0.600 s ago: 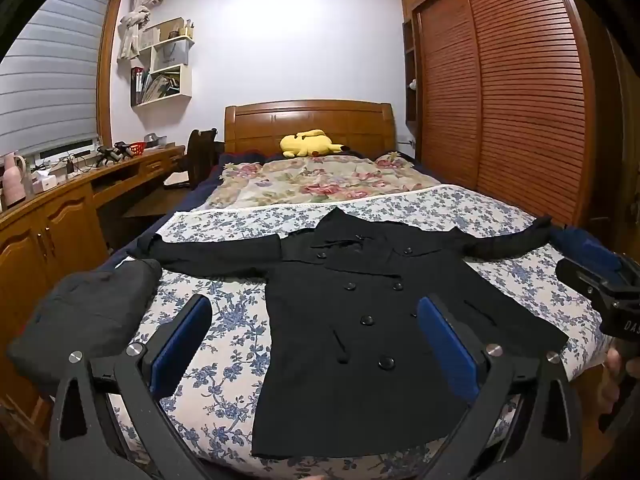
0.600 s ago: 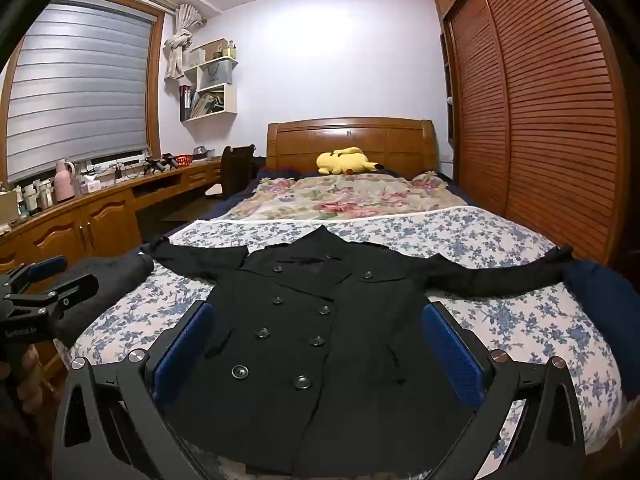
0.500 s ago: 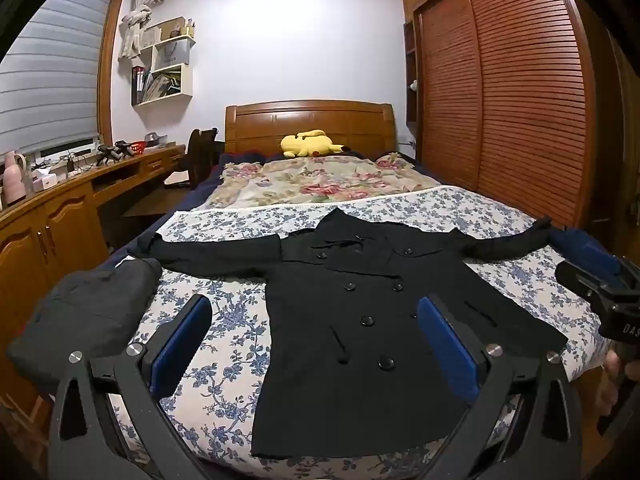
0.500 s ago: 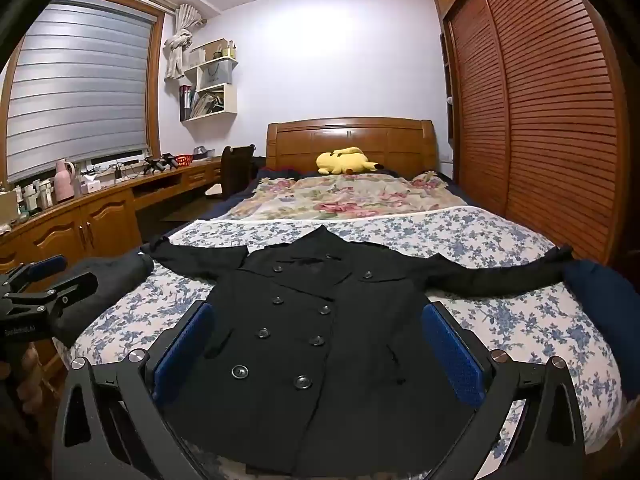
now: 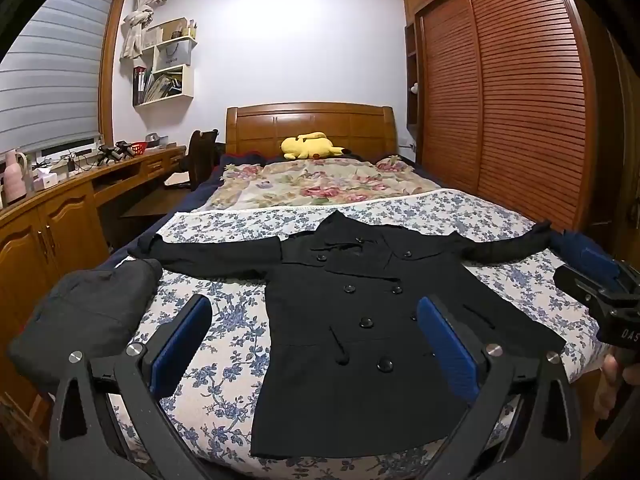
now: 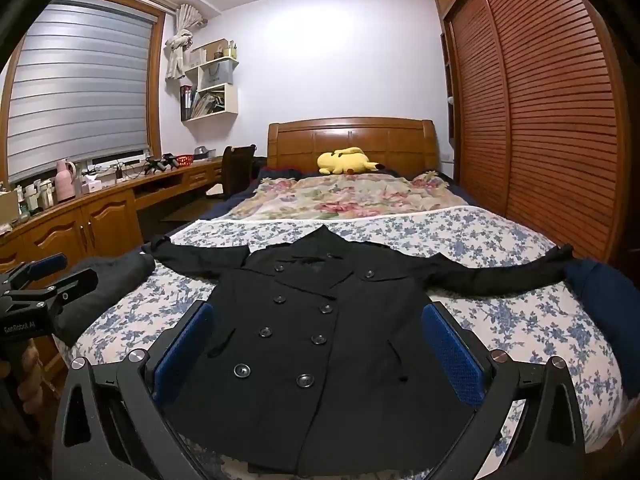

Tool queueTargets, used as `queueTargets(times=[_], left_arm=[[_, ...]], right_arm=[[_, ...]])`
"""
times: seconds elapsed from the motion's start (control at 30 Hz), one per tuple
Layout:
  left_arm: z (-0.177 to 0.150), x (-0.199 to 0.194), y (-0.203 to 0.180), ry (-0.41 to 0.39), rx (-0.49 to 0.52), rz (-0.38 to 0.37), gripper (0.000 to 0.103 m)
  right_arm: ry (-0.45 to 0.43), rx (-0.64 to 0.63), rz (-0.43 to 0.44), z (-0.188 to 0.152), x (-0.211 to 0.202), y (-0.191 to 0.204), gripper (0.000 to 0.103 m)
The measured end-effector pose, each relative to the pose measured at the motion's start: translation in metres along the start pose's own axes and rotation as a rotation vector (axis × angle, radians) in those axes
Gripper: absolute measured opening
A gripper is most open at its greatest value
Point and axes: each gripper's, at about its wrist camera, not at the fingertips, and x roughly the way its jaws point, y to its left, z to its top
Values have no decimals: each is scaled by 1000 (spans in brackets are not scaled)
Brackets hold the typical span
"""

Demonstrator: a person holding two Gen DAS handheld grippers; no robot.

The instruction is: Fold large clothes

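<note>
Barely a change from half a second back: same hover, same framing, only a hair of drift. Closest in, left gripper [image 5: 314,340] spread wide, blue pads [image 5: 180,344] holding nothing; right gripper [image 6: 318,350] likewise gaping and empty, above the foot edge of the bed [image 6: 520,320]. Just past the fingertips, black double-breasted coat [image 5: 360,332] lying flat and face up on the blue floral sheet, hem at the foot edge, sleeves stretched out toward both side edges, collar pointing to the headboard. In the left view, hem framed between the jaws but offset toward the right finger; in the right view, centred between them, untouched. Left view alone catching the right gripper at the right side edge; right view alone showing the left one at the left corner. Dark folded garment [image 5: 88,312] at the left foot corner, navy bundle [image 6: 604,300] beyond the right cuff. Farther up, flowered quilt [image 6: 352,196], then yellow plush toy [image 6: 346,160] against the wooden headboard [image 5: 312,124].
</note>
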Motion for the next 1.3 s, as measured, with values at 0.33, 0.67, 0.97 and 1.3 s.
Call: queueTargets(times=[0.33, 0.67, 0.97, 1.3], left_arm=[[4, -9, -5, -13, -1, 2, 103], [4, -11, -7, -17, -3, 0, 103], [4, -12, -8, -19, -4, -1, 103], [3, -13, -6, -20, -5, -1, 103]], right_arm=[[-3, -2, 3, -1, 1, -1, 103], [-3, 0, 6, -2, 1, -1, 103], [-1, 7, 9, -2, 0, -2, 103], [-3, 12, 12, -2, -2, -2, 103]])
